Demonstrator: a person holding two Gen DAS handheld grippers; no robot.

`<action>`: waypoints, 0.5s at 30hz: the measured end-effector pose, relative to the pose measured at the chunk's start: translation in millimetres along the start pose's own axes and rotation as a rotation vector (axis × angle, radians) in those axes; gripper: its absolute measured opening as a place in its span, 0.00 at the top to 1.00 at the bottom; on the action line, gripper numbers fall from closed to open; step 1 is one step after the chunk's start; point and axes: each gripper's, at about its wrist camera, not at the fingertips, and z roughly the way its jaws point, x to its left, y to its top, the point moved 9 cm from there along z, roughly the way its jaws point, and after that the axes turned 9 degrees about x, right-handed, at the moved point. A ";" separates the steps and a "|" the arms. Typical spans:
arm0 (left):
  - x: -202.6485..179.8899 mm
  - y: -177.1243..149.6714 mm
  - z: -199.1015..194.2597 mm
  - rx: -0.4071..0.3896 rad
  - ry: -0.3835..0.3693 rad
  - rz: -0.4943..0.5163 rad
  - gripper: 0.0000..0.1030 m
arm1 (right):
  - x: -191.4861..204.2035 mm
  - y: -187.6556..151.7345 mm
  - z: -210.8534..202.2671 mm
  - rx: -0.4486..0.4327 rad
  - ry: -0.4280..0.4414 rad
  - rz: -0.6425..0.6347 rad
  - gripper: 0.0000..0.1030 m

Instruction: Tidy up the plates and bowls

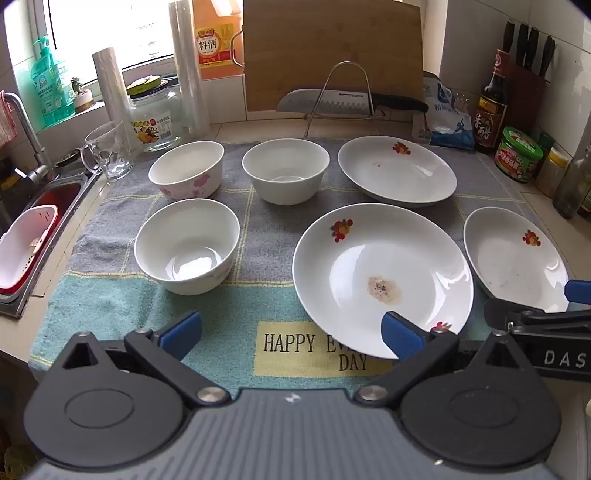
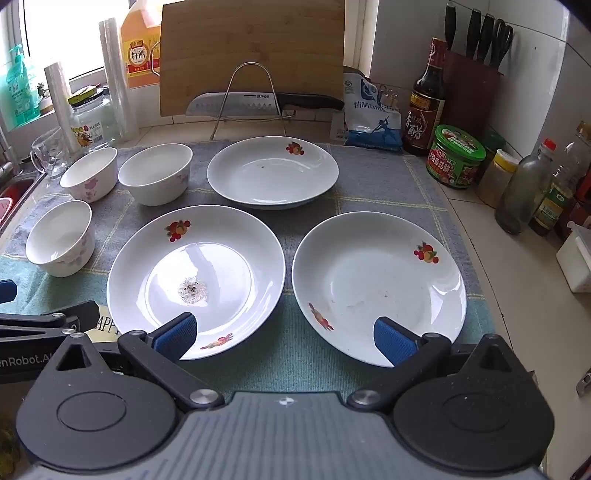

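You worked at a tiled kitchen counter (image 2: 491, 325) covered by a grey and teal checked towel (image 1: 110, 295). White wall tiles (image 2: 535, 74) rose behind it. A window (image 1: 110, 29) at rear left admitted daylight. A steel sink (image 1: 22, 229) with a tap (image 1: 22, 122) adjoined the counter's left edge. A wooden cutting board (image 1: 332, 48) leaned upright against the rear wall.

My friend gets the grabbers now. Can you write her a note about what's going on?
Left gripper: jaws open, empty.
Right gripper: jaws open, empty.
On the towel: three bowls at left, three plates at right, all separate.
The middle plate has a dirty spot.
Done: nothing stacked.
Left: stack bowls together, plates together.
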 end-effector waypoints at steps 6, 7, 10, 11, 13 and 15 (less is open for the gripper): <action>-2.3 0.7 -4.4 0.002 0.019 0.007 0.01 | -0.5 -3.8 2.0 0.004 0.003 -0.003 0.00; -2.5 1.6 -3.7 0.002 0.020 0.007 0.01 | 0.7 -1.2 -0.7 0.003 0.004 -0.003 0.00; -4.6 2.3 -5.0 -0.007 0.022 0.005 0.01 | 0.8 -1.4 -3.6 -0.001 -0.003 -0.005 0.00; -4.0 3.6 -3.8 -0.004 0.021 0.005 0.01 | 1.2 -1.4 -3.2 -0.001 -0.003 -0.004 0.00; 1.4 2.5 -5.1 -0.007 0.012 0.004 0.01 | 0.6 -1.7 -2.7 -0.004 -0.001 -0.004 0.00; 1.5 2.1 -4.8 -0.008 0.012 0.005 0.01 | 1.9 -0.9 -3.3 -0.004 -0.004 -0.005 0.00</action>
